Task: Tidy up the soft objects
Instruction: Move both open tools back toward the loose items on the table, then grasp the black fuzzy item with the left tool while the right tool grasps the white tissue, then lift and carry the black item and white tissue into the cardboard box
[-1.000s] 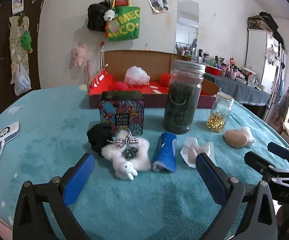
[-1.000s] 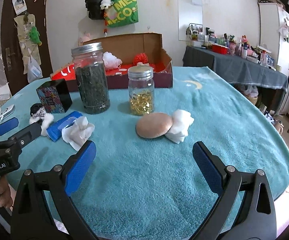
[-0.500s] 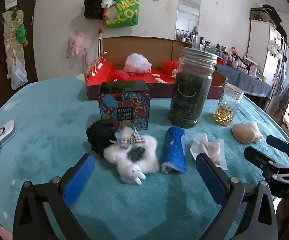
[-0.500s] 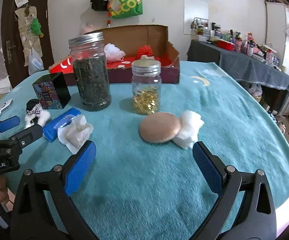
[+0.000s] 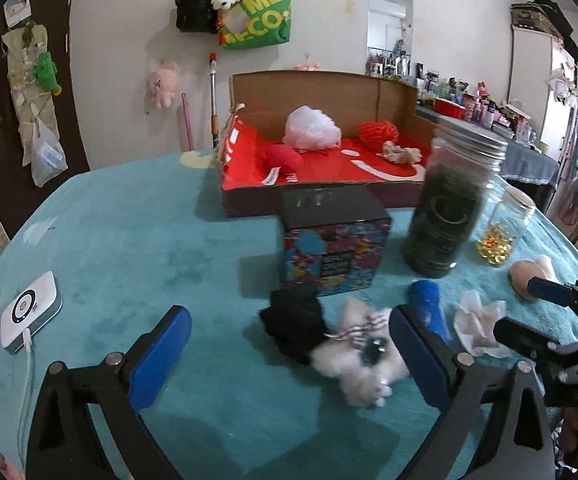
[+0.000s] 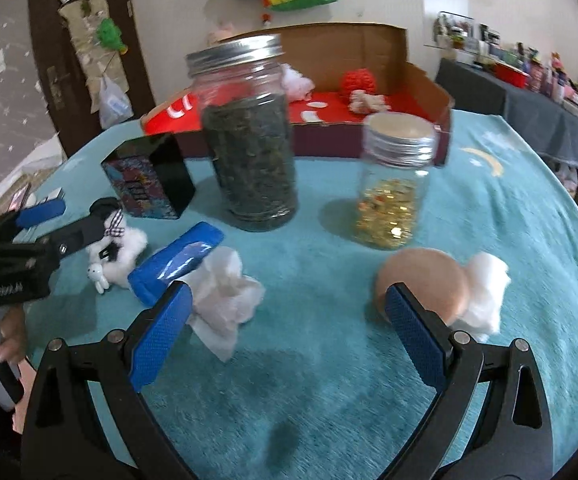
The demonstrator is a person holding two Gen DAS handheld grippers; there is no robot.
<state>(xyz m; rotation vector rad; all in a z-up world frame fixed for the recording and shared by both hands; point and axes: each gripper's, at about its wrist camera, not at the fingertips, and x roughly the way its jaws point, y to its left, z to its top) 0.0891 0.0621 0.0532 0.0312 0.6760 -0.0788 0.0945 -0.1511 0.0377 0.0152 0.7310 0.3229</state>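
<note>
My left gripper point(image 5: 289, 344) is open and empty, just short of a black pom-pom point(image 5: 295, 326) and a white fluffy bunny scrunchie point(image 5: 359, 360). A blue packet point(image 5: 429, 308) and a crumpled white tissue point(image 5: 479, 322) lie to their right. My right gripper point(image 6: 289, 320) is open and empty, between the tissue point(image 6: 223, 294) and a tan round sponge point(image 6: 423, 280) with a white cotton wad point(image 6: 487, 286). An open red cardboard box point(image 5: 329, 164) at the back holds a white mesh puff, red yarn balls and a small beige item.
A tall jar of dark leaves point(image 6: 249, 136), a small jar of golden capsules point(image 6: 395, 188) and a patterned cream tin point(image 5: 335, 240) stand mid-table. A white power bank point(image 5: 29, 306) and a phone lie at the left edge of the teal tablecloth point(image 5: 129, 232).
Both grippers have moved forward and lower toward the table. The left view swung left, so the scrunchie now sits by its right finger. The right gripper closed in on the tissue and sponge.
</note>
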